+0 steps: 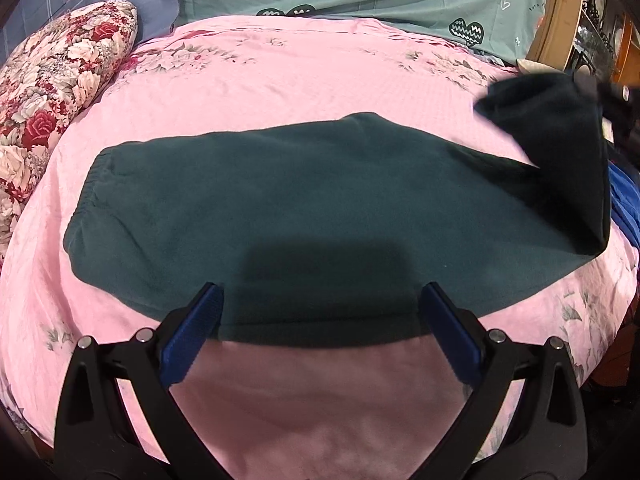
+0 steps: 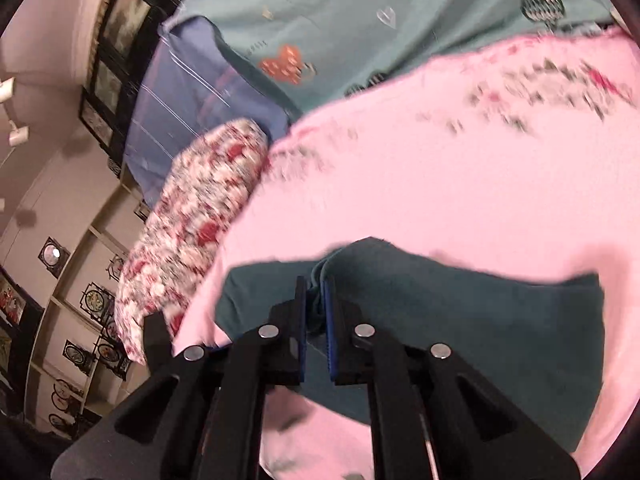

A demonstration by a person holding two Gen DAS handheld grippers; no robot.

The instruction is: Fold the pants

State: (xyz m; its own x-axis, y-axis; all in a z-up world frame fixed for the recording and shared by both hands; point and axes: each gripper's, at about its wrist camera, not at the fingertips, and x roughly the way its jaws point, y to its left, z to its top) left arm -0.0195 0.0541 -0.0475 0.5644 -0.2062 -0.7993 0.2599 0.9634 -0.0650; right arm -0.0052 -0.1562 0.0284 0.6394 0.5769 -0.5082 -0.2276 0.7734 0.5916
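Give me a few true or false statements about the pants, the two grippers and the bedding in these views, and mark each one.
1. The dark green pants lie on a pink floral bedspread. True.
2. The left gripper is clamped on the waistband. False: its jaws stand wide open over the near edge of the pants; the elastic waistband is far to the left.
3. The right gripper pinches a fold of the pants. True.
4. The whole garment lies flat. False: the right-hand end is lifted off the bedspread.
5. A floral pillow sits on top of the pants. False: it lies apart from them, at the left.
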